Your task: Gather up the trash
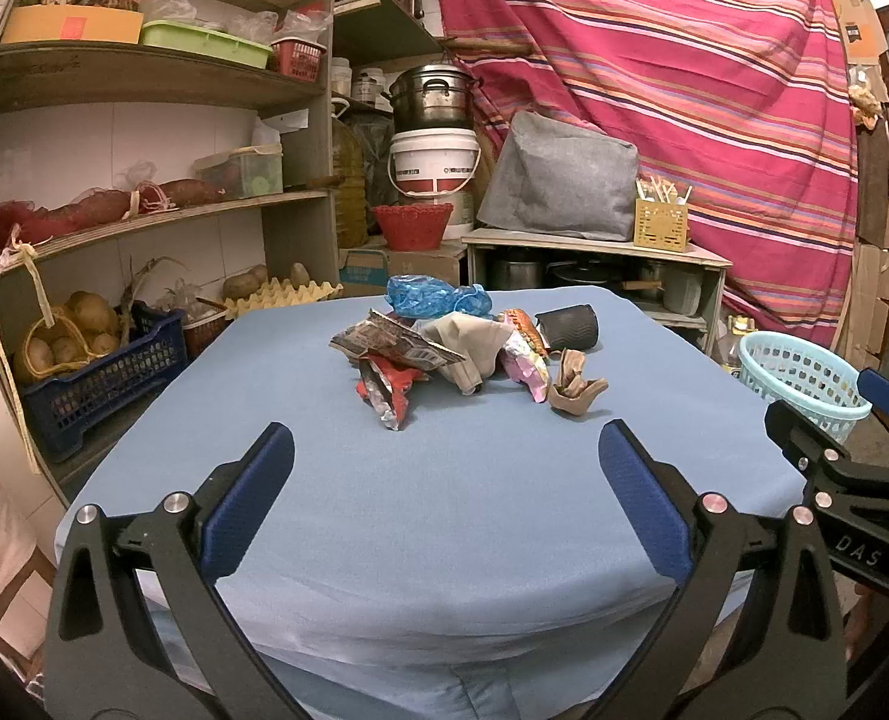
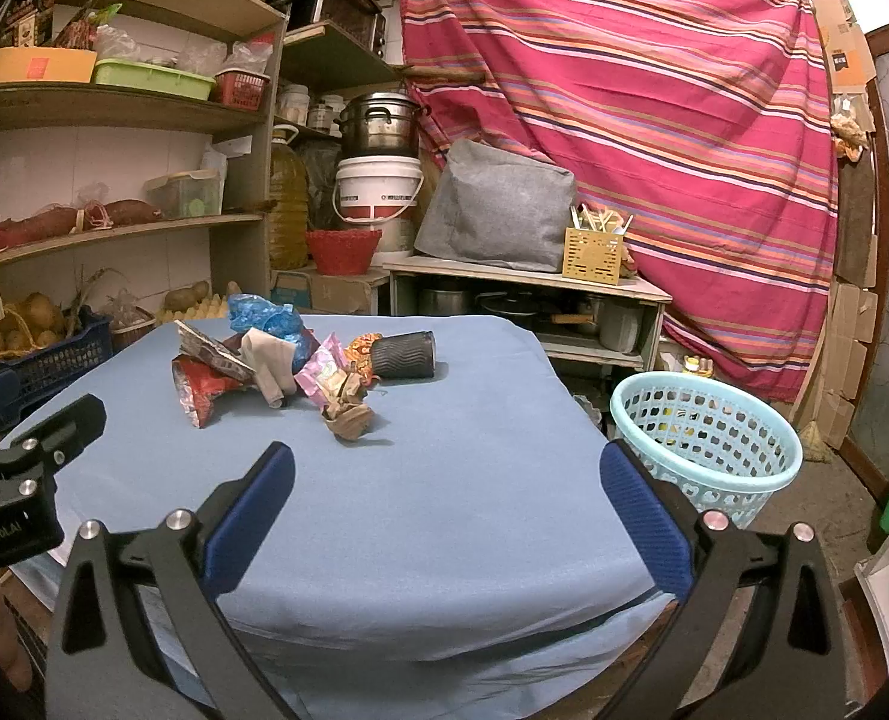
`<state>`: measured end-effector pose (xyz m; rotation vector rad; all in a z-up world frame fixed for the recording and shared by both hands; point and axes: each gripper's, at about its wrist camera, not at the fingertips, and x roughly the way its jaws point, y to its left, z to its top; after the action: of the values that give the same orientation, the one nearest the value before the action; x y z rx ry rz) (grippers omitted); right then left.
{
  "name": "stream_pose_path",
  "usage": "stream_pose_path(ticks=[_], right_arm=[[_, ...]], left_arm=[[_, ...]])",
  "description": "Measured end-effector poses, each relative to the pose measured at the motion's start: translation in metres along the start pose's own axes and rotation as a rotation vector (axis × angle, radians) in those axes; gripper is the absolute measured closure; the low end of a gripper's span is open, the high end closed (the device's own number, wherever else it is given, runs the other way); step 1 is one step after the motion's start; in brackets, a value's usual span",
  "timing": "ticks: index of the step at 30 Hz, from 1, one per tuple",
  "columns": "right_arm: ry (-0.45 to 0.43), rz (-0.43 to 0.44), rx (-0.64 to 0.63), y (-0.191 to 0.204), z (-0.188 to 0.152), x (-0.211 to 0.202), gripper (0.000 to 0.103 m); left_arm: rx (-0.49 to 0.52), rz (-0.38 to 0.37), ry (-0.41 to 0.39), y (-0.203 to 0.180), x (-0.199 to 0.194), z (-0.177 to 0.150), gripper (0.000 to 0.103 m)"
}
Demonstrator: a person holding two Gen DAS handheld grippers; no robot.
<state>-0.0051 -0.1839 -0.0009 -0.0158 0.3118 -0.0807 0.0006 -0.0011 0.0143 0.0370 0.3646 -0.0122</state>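
A pile of trash lies on the blue-covered table [image 1: 444, 510]: a blue plastic bag [image 1: 432, 295], a red foil wrapper [image 1: 387, 390], a printed carton piece [image 1: 393, 343], a beige rag [image 1: 474, 348], a pink wrapper [image 1: 528, 366], a crumpled brown paper [image 1: 576, 387] and a black ribbed cup [image 1: 567, 327] on its side. The same pile shows in the right wrist view, with the cup [image 2: 405, 354] and brown paper [image 2: 348, 414]. My left gripper [image 1: 444, 456] is open and empty, short of the pile. My right gripper [image 2: 444, 468] is open and empty. A light blue basket [image 2: 705, 435] stands right of the table.
Wooden shelves [image 1: 144, 216] with crates, potatoes and boxes stand at the left. A low cabinet [image 1: 594, 252] with pots, a grey cover and a bucket stands behind the table. A striped red cloth [image 1: 684, 90] hangs at the back. The basket also shows in the left view [image 1: 804, 381].
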Motion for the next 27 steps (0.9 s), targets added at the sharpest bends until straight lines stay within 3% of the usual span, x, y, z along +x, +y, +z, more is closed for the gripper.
stream_pose_path(ticks=[20, 27], right_arm=[[0.017, -0.008, 0.003, 0.002, -0.003, 0.005, 0.004], [0.034, 0.018, 0.031, -0.006, 0.019, 0.028, 0.004]], left_arm=[[0.006, 0.017, 0.008, 0.006, 0.008, -0.001, 0.005], [0.02, 0.034, 0.004, 0.007, 0.032, 0.032, 0.005]])
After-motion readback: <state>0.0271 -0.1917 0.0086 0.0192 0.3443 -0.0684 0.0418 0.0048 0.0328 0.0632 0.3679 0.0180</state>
